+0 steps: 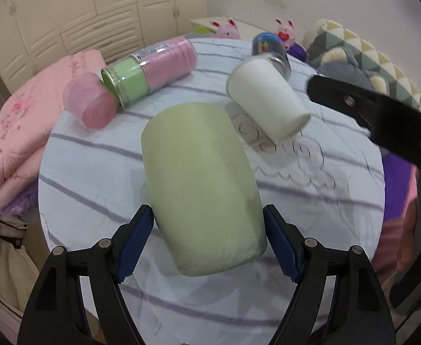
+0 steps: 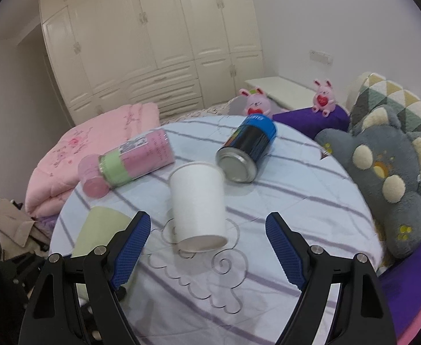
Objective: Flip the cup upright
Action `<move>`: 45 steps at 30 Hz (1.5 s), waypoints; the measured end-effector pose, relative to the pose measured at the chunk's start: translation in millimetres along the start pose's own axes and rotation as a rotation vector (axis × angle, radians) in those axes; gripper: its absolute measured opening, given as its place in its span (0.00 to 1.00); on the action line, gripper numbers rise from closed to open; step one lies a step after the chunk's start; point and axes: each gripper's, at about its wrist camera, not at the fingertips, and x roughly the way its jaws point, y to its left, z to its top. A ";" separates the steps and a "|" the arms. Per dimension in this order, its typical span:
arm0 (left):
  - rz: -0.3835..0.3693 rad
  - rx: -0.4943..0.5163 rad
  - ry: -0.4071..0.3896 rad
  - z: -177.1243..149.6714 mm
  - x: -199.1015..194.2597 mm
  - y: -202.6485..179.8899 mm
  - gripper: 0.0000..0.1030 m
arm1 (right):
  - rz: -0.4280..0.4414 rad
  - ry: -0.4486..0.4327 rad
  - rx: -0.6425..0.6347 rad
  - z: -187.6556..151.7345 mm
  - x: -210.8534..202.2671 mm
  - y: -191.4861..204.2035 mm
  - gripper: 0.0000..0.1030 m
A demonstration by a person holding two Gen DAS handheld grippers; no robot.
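Left claw (image 1: 209, 241) straddling pale green cup (image 1: 201, 189) lying on desk (image 1: 95, 178), pads barely touching | right claw (image 2: 207, 247) wide, empty, facing tipped white paper cup (image 2: 198, 207) | risk: smooth wall slipping, rolling toward desk edge

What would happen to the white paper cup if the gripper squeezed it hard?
The white paper cup looks thin-walled, so a hard squeeze would probably dent or crumple it. It lies on its side on the striped cloth, so a nudge would likely roll it in a curve. It seems light, so the open right gripper should lift it easily.
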 end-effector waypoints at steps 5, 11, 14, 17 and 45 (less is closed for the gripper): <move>-0.009 0.008 -0.021 -9.7 -9.6 5.3 0.78 | 0.078 0.045 0.025 -4.3 4.8 3.2 0.81; -0.071 -0.029 -0.030 -10.5 -13.4 15.4 0.92 | 0.170 0.080 0.069 -5.1 8.8 6.9 0.81; -0.094 -0.040 -0.031 -11.5 -13.7 17.4 0.93 | 0.236 0.068 0.063 -3.5 6.1 16.4 0.81; -0.073 -0.041 -0.028 -12.0 -11.7 18.5 0.93 | 0.289 0.079 0.041 -2.5 8.0 30.3 0.81; -0.108 -0.054 -0.028 -17.6 -15.0 35.1 1.00 | 0.473 0.401 0.096 -18.1 79.2 68.9 0.78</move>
